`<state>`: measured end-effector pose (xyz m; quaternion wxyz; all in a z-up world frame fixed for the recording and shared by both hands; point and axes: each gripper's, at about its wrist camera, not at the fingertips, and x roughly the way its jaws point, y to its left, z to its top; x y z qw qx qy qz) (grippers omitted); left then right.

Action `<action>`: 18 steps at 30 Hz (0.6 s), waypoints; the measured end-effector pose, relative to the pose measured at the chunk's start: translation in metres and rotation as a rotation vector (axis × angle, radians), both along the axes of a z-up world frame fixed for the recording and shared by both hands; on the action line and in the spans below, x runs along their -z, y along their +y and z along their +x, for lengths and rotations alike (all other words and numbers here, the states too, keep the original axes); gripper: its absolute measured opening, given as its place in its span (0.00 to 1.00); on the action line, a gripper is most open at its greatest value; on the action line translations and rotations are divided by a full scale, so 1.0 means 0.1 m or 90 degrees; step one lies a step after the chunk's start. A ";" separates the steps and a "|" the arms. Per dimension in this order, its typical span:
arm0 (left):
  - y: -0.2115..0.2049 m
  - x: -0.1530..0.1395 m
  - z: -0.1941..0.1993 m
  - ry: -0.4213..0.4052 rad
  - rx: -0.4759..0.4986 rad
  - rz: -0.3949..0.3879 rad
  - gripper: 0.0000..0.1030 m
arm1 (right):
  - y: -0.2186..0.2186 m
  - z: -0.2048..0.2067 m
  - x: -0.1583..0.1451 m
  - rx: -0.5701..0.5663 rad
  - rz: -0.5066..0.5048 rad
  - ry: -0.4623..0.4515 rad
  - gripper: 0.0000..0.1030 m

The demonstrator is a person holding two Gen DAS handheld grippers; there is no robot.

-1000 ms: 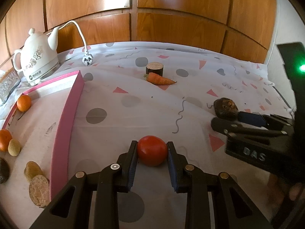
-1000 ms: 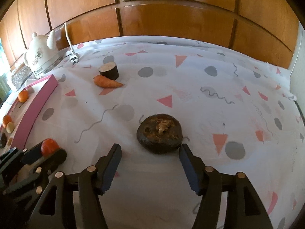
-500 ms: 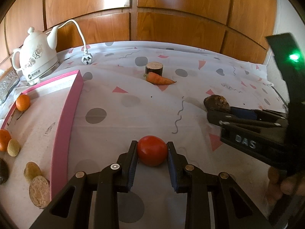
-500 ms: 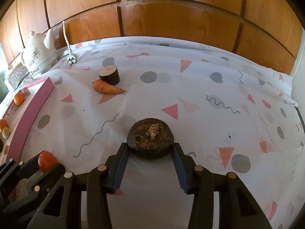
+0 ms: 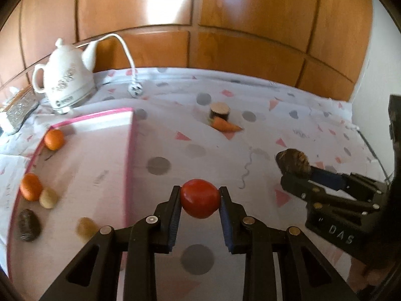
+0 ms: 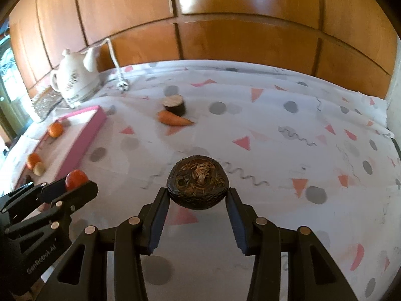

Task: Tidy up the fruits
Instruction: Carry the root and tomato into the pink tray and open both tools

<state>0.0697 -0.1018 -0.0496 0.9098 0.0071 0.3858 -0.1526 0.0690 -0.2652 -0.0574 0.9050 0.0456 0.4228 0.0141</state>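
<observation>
A round red tomato is gripped by the left tongs; a dark brown, rough round fruit is clamped by the right tongs.

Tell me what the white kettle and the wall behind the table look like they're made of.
Kettle: probably glazed ceramic, glossy white with a printed motif, though blurred. Wall: varnished wood panelling or veneer, warm brown, with a bright window glare on its sheen.

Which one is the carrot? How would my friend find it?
Start at the white teapot by the wooden wall, then look right across the spotty cloth to a short dark log stump. The carrot lies just in front of it: orange, long and pointy, unlike the round fruits.
</observation>
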 end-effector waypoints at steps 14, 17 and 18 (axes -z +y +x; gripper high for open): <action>0.81 -0.24 -0.07 -0.023 -0.110 -0.014 0.28 | 0.82 0.12 -0.29 -0.129 0.014 -0.034 0.46; 0.97 -0.23 -0.07 -0.023 -0.131 -0.012 0.28 | 0.98 0.15 -0.30 -0.152 0.015 -0.035 0.46; 1.01 -0.22 -0.07 -0.022 -0.137 -0.012 0.28 | 1.05 0.16 -0.31 -0.162 0.017 -0.034 0.46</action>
